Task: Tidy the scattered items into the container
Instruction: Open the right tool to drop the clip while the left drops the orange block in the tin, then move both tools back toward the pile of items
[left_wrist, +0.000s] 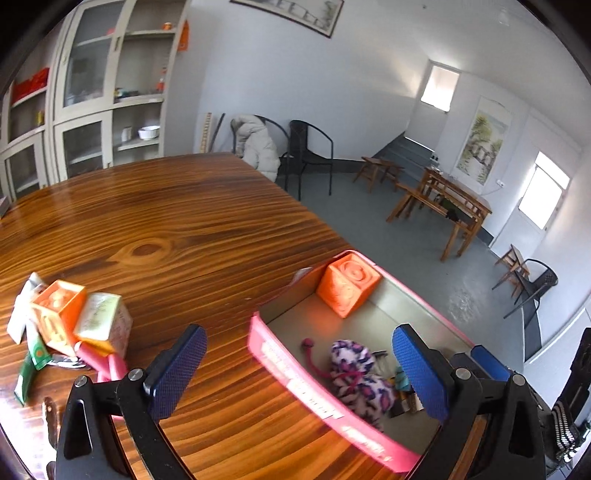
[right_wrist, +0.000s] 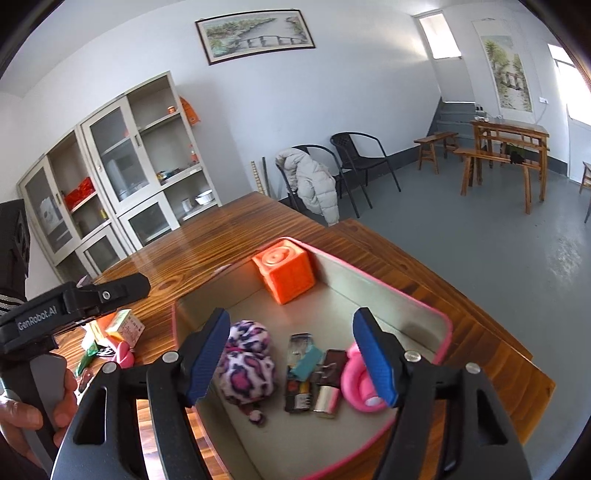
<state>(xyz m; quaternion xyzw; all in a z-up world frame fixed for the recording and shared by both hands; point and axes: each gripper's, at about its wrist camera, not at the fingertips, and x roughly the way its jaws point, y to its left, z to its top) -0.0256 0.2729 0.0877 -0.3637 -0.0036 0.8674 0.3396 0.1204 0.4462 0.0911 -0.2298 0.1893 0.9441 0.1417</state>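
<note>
1. The left tool (left_wrist: 299, 369) fills the near edge of its view, its blue pads spread as wide as they go and nothing between them; it hangs over the near-left rim of the box (left_wrist: 314, 391).
2. The right tool (right_wrist: 301, 356) hangs over the inside of the box (right_wrist: 424, 306), jaws well apart and gripping nothing; the pink ring (right_wrist: 356, 384) lies just by its right pad.
3. Already in the box: a spotted pouch (right_wrist: 245, 363), a few small packets (right_wrist: 310, 373) and an orange cube (right_wrist: 286, 271) in the far corner.
4. Still loose on the surface (left_wrist: 177, 229), well left of the box: a second orange cube (left_wrist: 57, 312), a carton (left_wrist: 105, 321), pink pieces (left_wrist: 101, 363) and green sachets (left_wrist: 33, 363), all heaped and touching.
5. Likely next: the left tool goes to the heap. Best to take the top piece, the cube or carton, squarely across flat faces, so that the rest is not dragged along.
6. Lift clear of the rim before crossing, and drop into the bare far half of the box.
</note>
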